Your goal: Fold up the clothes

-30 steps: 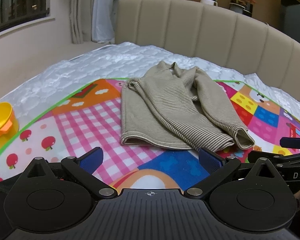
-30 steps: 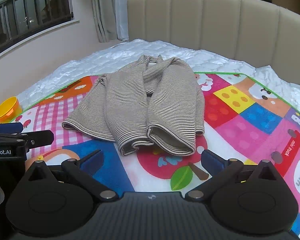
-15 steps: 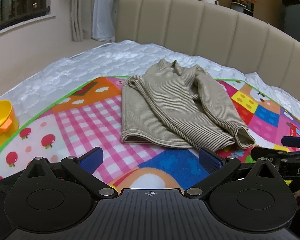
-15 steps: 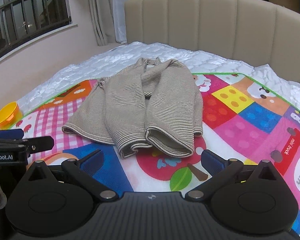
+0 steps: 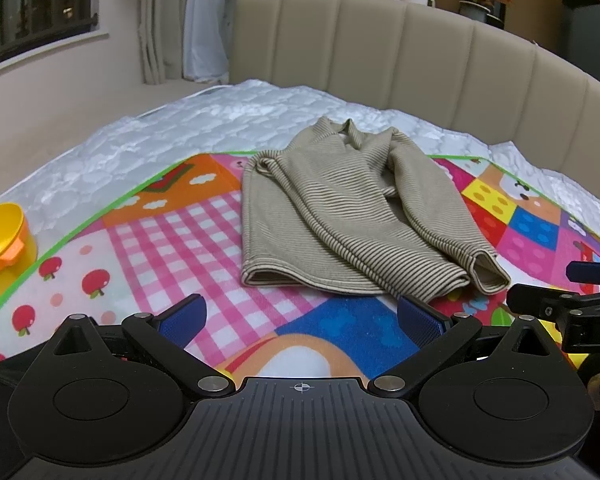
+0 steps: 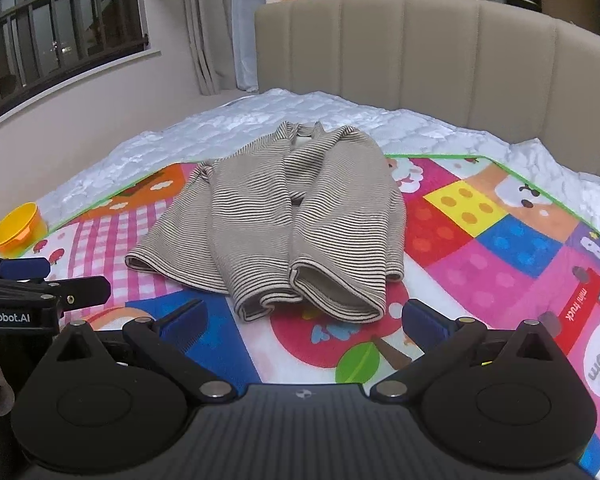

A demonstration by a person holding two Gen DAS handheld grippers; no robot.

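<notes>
Striped beige knit top is lying on the colourful patchwork play mat, sleeves folded in; both cams rising/backing off slightly vs 1 s ago; left gripper and right gripper both hanging wide, empty, short of hem; next fold prob. pending.

sweater lies on mat; cup at mat's left edge

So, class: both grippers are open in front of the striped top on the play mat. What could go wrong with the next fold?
1. The beige striped knit top has both sleeves folded across its body; lifting the hem could let them slide off.
2. The open left gripper and open right gripper sit close together and might collide.
3. The glossy colourful play mat may shift on the white quilted mattress.
</notes>
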